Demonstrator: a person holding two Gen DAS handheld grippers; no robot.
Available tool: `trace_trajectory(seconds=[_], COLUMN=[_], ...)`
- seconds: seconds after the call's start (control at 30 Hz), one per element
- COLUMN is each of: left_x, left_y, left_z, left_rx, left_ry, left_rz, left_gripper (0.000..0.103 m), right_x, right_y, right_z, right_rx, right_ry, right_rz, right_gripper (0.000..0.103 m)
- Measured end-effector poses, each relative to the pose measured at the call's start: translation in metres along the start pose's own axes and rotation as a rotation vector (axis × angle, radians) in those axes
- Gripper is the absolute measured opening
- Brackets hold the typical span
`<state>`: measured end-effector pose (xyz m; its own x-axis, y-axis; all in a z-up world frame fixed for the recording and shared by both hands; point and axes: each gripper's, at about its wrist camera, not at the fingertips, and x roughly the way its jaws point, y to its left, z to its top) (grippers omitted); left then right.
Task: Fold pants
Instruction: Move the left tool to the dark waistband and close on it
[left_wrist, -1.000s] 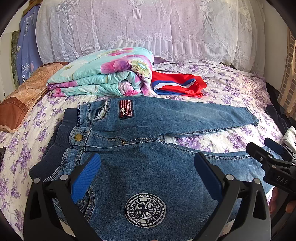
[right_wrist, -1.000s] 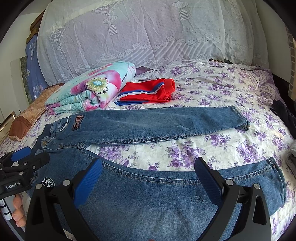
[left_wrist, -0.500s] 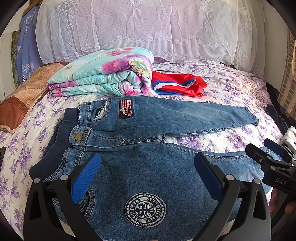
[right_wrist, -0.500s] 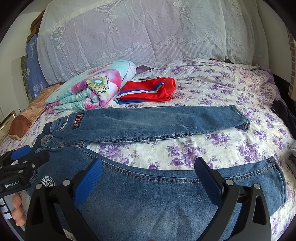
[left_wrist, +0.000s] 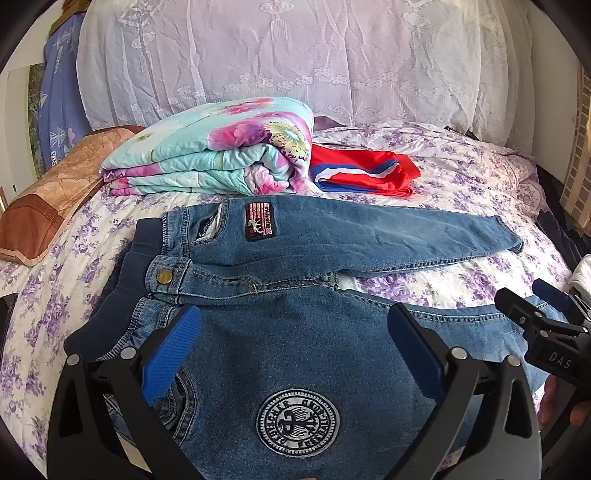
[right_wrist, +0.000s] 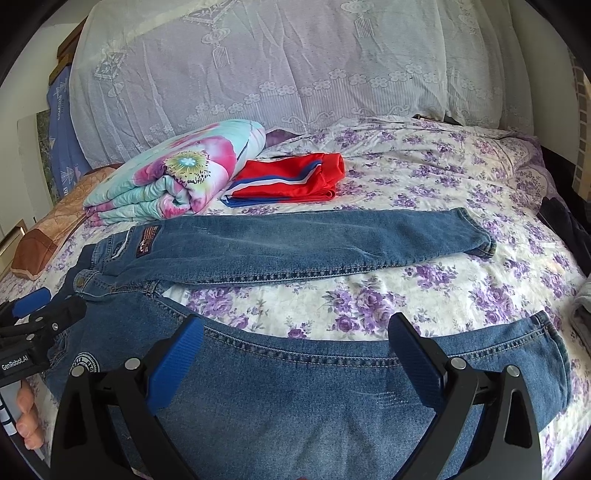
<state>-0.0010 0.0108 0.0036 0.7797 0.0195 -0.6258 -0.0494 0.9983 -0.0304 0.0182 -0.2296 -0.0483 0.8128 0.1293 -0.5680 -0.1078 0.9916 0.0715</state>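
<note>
Almost nothing has shifted since the earlier frames: our left gripper (left_wrist: 293, 349) still hangs with its blue pads spread wide and empty over the hip of the jeans (left_wrist: 280, 354), while our right gripper (right_wrist: 295, 354) hovers just as wide and empty over the near leg. The jeans lie flat and unfolded on the floral bedsheet (right_wrist: 424, 280), waistband to our left, legs splayed apart, a round crest patch (left_wrist: 298, 420) on the near hip and a red patch (left_wrist: 260, 220) on the far one. Beyond them sit a folded floral quilt (left_wrist: 207, 158) and a folded red garment (left_wrist: 364, 177).
</note>
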Motion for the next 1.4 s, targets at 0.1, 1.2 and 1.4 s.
trace_trajectory(seconds=[0.1,1.2,1.4], left_x=[0.000,0.076,0.044], left_y=[0.002,0.138,0.121], left_z=[0.004,0.008,0.028], left_rx=[0.022,0.085,0.162], left_ry=[-0.001,0.305,0.268], left_rz=[0.024,0.092,0.094], left_gripper=[0.099,0.029,0.059], right_x=[0.000,0.009,0.048], right_y=[-0.005,-0.043,-0.047], right_z=[0.003,0.019,0.024], right_rx=[0.023,0.105,0.064], right_ry=[-0.016,0.072,0.272], right_rz=[0.001,0.081,0.103], right_gripper=[0.100,0.100,0.100])
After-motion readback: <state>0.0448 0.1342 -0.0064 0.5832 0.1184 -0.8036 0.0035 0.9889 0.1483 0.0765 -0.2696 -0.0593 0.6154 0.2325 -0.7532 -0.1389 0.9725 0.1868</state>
